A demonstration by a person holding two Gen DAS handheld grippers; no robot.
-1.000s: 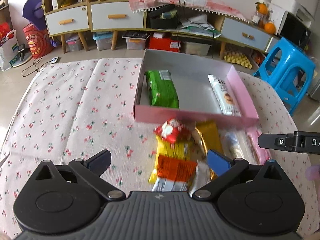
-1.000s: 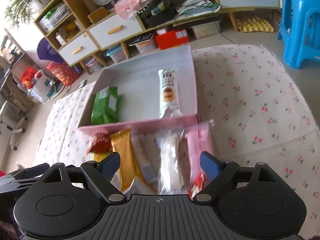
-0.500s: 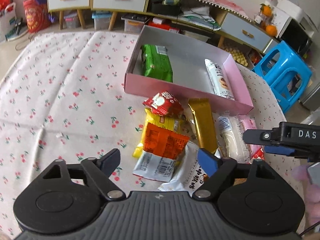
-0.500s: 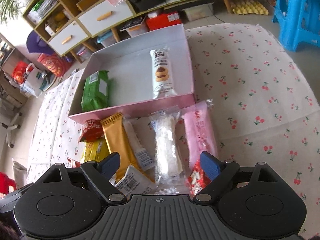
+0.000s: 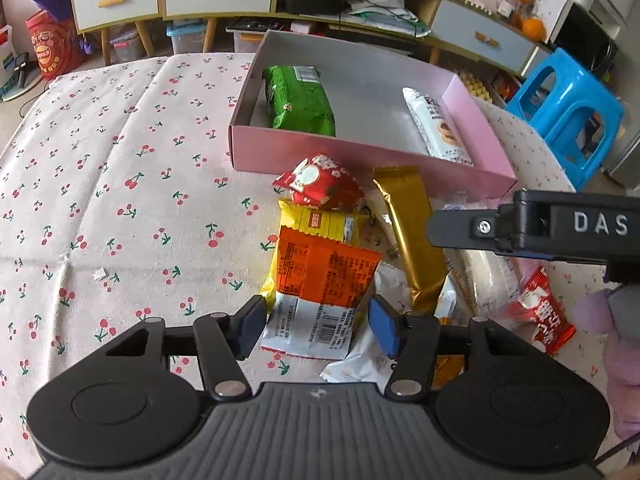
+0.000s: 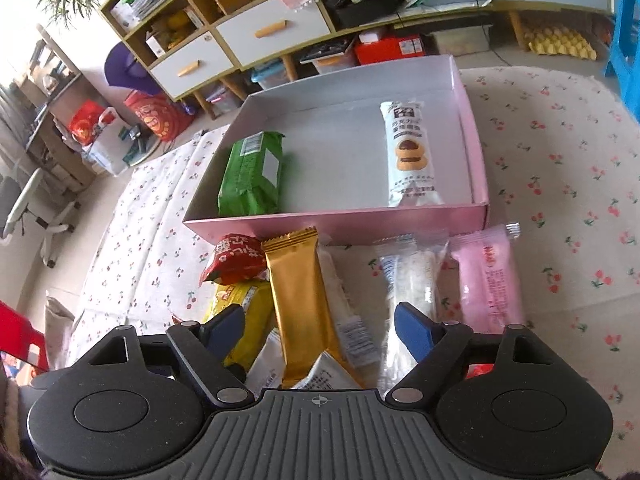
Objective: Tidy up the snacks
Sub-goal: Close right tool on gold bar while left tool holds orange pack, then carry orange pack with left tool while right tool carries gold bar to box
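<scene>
A pink box (image 5: 360, 156) (image 6: 340, 222) on the cherry-print cloth holds a green packet (image 5: 300, 100) (image 6: 252, 174) and a white biscuit packet (image 5: 438, 128) (image 6: 410, 156). Loose snacks lie in front of it. My left gripper (image 5: 316, 330) is open, its pads either side of an orange packet (image 5: 324, 268) that lies on a yellow one (image 5: 320, 220). My right gripper (image 6: 320, 334) is open, straddling a gold bar (image 6: 302, 300) (image 5: 412, 236). A red packet (image 5: 316, 180) (image 6: 236, 258), a clear white packet (image 6: 412, 280) and a pink packet (image 6: 488, 276) lie nearby.
Part of the right gripper's body (image 5: 540, 228) crosses the left wrist view on the right. A second red packet (image 5: 540, 312) lies at the right. Beyond the cloth stand a cabinet with drawers (image 6: 256, 36) and a blue stool (image 5: 568, 112).
Both grippers have come down and closer to the loose snacks. The left gripper's opening has narrowed around the orange packet; the right now straddles the gold bar.
</scene>
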